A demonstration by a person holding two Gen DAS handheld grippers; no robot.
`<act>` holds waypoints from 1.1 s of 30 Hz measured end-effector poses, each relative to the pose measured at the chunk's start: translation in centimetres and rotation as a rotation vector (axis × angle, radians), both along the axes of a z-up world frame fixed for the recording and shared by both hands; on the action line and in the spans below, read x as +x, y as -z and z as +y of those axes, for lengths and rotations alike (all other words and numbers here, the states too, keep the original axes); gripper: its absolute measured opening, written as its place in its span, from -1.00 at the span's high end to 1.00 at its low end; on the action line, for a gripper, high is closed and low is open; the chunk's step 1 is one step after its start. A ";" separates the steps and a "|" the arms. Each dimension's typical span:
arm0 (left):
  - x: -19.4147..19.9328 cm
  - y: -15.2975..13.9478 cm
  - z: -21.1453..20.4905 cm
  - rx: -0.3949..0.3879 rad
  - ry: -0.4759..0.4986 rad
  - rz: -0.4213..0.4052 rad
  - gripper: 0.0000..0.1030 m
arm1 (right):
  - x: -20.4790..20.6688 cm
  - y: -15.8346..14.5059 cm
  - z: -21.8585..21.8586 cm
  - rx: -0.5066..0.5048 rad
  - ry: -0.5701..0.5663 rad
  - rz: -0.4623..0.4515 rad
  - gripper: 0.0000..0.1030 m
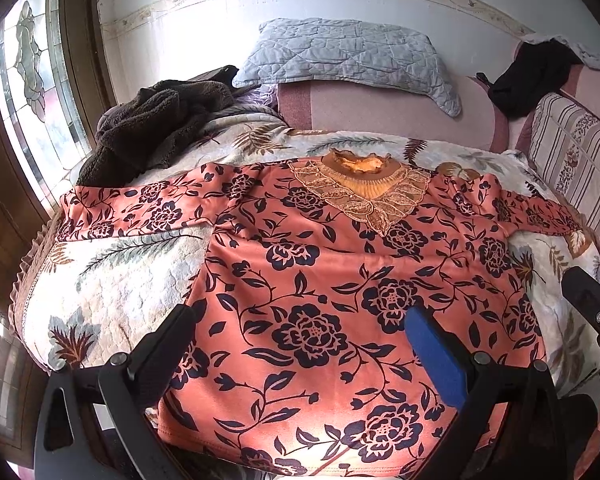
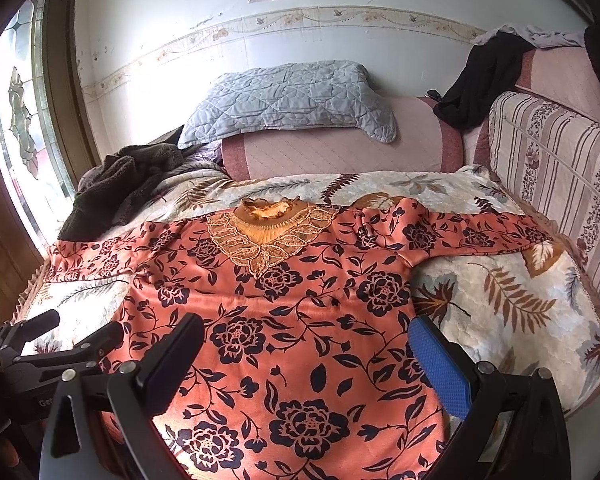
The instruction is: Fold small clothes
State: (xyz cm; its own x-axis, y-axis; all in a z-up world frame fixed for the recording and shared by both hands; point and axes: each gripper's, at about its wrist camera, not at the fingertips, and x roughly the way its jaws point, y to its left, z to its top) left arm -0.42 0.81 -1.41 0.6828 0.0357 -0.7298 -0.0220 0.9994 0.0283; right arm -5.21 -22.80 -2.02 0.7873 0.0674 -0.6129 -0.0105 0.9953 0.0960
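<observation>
Coral blouse spread flat, both grippers poised at its hem.

We see the coral long-sleeved floral blouse with a lace collar (image 1: 324,280) lying face-up on the leaf-print bedspread (image 1: 112,280). Soft and limp, it is probably best pinched at sleeve cuffs or hem corners. Our left gripper (image 1: 300,336) and right gripper (image 2: 306,344) hover low, jaws spread, empty.

— Where does the light come from?
— From the tall patterned-glass window (image 1: 28,92) on the left; the white wall (image 2: 140,92) beside it glares. Corners are dark and curved.
</observation>
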 end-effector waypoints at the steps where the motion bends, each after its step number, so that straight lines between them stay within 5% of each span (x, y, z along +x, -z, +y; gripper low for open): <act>1: 0.0 0.0 0.0 -0.001 0.001 -0.001 -1.00 | 0.0 0.0 0.0 0.001 0.000 0.000 -1.00; 26: 0.7 1.1 0.5 -0.026 0.001 0.006 -1.00 | 0.7 0.6 -0.5 0.012 -0.014 0.008 -1.00; 29: 1.9 3.4 1.0 -0.007 -0.006 0.046 -1.00 | 2.2 1.5 -3.8 0.096 -0.009 0.016 -1.00; 33: 4.4 7.4 1.6 0.047 -0.016 0.128 -1.00 | 5.8 3.6 -14.4 0.329 0.156 0.048 -1.00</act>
